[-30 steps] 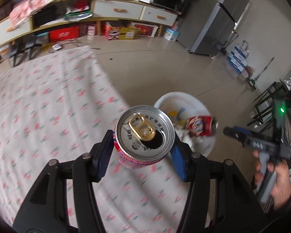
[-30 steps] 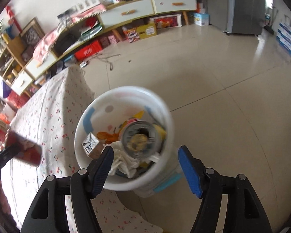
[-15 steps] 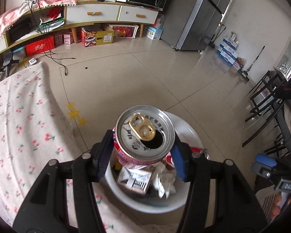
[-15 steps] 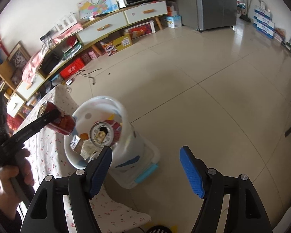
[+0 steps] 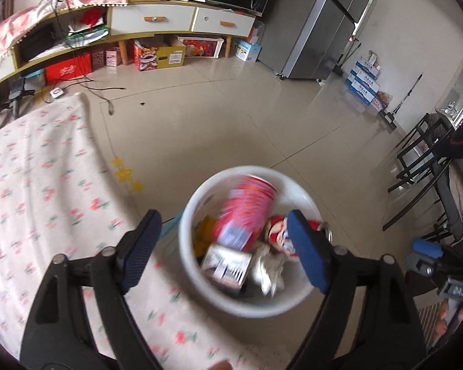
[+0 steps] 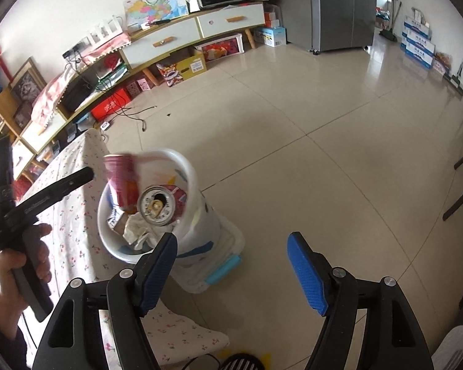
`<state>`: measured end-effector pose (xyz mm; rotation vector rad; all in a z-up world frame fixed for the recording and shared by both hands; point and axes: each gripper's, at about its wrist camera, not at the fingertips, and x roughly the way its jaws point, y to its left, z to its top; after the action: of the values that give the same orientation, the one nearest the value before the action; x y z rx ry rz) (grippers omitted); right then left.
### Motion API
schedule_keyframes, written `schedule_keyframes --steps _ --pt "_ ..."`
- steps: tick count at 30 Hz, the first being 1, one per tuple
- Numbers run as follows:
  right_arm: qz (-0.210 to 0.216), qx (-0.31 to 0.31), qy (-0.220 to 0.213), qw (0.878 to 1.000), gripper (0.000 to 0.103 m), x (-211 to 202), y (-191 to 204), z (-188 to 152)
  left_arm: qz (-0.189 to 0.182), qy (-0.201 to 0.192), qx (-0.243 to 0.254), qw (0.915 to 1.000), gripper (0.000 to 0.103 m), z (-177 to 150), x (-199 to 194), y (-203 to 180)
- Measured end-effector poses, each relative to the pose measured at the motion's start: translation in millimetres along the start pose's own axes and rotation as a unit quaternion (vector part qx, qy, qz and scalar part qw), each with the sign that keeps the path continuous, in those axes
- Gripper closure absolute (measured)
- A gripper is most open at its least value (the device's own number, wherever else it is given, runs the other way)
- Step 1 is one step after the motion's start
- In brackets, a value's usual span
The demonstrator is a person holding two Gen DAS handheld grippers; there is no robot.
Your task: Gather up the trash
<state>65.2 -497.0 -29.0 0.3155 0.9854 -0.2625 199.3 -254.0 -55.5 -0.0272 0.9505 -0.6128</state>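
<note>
Tiled living-room floor, white trash bin (image 5: 200,280) beside the floral tablecloth's (image 5: 46,203) edge.
Left gripper (image 5: 228,249) and right gripper (image 6: 231,265) both gape, holding nothing; blurred pink can (image 5: 247,209) sits at the bin's mouth above a red can (image 6: 157,205), crumpled paper (image 5: 268,269) and a carton (image 5: 225,265).

My left fingers (image 5: 142,248) wear dark blue pads on black frames; ahead of them a pink-and-red can (image 5: 247,212) (blurred) hangs in a white bin (image 5: 188,274). The counter (image 5: 46,203) cloth to their left is cream with small red cherries. My right fingers (image 6: 305,274) show brighter blue.
</note>
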Motion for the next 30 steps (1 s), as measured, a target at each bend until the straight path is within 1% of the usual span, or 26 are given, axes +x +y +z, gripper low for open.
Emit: schedule_keyframes --steps 2,3,5,7,9,10,11,13,15,17,19,20,22,24,26,27,30 --pt "0.000 -0.004 -0.002 1.000 0.025 -3.7 7.5 -2.6 0.016 -0.003 0.004 0.9999 0.017 -7.4 -15.7 6.8" --pt "0.003 -0.006 -0.001 1.000 0.025 -5.6 12.2 -4.3 0.028 -0.008 0.007 0.9995 0.013 -15.6 -30.7 11.6" --pt "0.009 -0.010 -0.002 1.000 0.025 -9.9 22.1 -7.9 0.048 -0.008 0.003 0.9988 0.004 -25.2 -47.6 20.6" --pt "0.007 -0.024 -0.006 1.000 0.025 -16.4 36.0 -13.6 0.058 -0.015 -0.003 0.9982 0.004 -42.2 -74.7 32.4" --pt "0.005 -0.041 -0.018 0.999 0.023 -27.5 53.5 -18.7 0.072 -0.019 -0.009 0.9972 0.001 -52.5 -92.3 42.3" --pt "0.005 -0.045 -0.022 0.999 0.019 -31.8 59.7 -20.9 0.085 -0.023 -0.010 0.9961 0.001 -61.6 -107.3 47.4" --pt "0.008 -0.051 -0.029 0.998 0.018 -38.4 69.3 -25.2 0.093 -0.025 -0.010 0.9953 0.001 -64.6 -114.0 49.7" --pt "0.010 -0.062 -0.039 0.997 0.018 -48.4 85.8 -33.8 0.112 -0.033 -0.013 0.9930 0.001 -78.7 -139.1 56.6" --pt "0.001 -0.087 -0.050 0.995 0.017 -60.9 107.8 -45.1 0.119 -0.042 -0.013 0.9919 0.001 -90.6 -159.0 60.1" --pt "-0.005 -0.105 -0.065 0.992 0.017 -71.0 124.8 -54.2 0.139 -0.049 -0.015 0.9890 0.001 -103.4 -177.6 62.7" --pt "-0.005 -0.120 -0.082 0.989 0.016 -85.0 144.3 -68.4 0.149 -0.058 -0.027 0.9867 0.001 -114.8 -193.7 63.8" --pt "-0.004 -0.125 -0.090 0.988 0.016 -90.6 152.4 -74.3 0.151 -0.063 -0.030 0.9861 0.001 -120.5 -200.0 62.9" --pt "-0.002 -0.132 -0.112 0.985 0.016 -102.7 165.1 -88.9 0.170 -0.068 -0.027 0.9827 0.001 -131.7 -210.9 59.0" --pt "-0.002 -0.134 -0.139 0.981 0.014 -114.3 173.4 -106.6 0.184 -0.078 -0.022 0.9797 0.001 -143.2 -219.5 55.3" --pt "-0.006 -0.137 -0.158 0.978 0.012 -120.0 177.5 -121.2 0.198 -0.092 -0.025 0.9756 0.001 -155.8 -231.0 56.2" --pt "-0.011 -0.140 -0.167 0.976 0.012 -121.1 180.4 -130.3 0.204 -0.096 -0.030 0.9738 0.001 -161.0 -234.7 58.1" --pt "-0.024 -0.151 -0.172 0.973 0.012 -117.8 188.2 -142.5 0.226 -0.101 -0.060 0.9670 0.001 -172.6 -240.5 70.7"
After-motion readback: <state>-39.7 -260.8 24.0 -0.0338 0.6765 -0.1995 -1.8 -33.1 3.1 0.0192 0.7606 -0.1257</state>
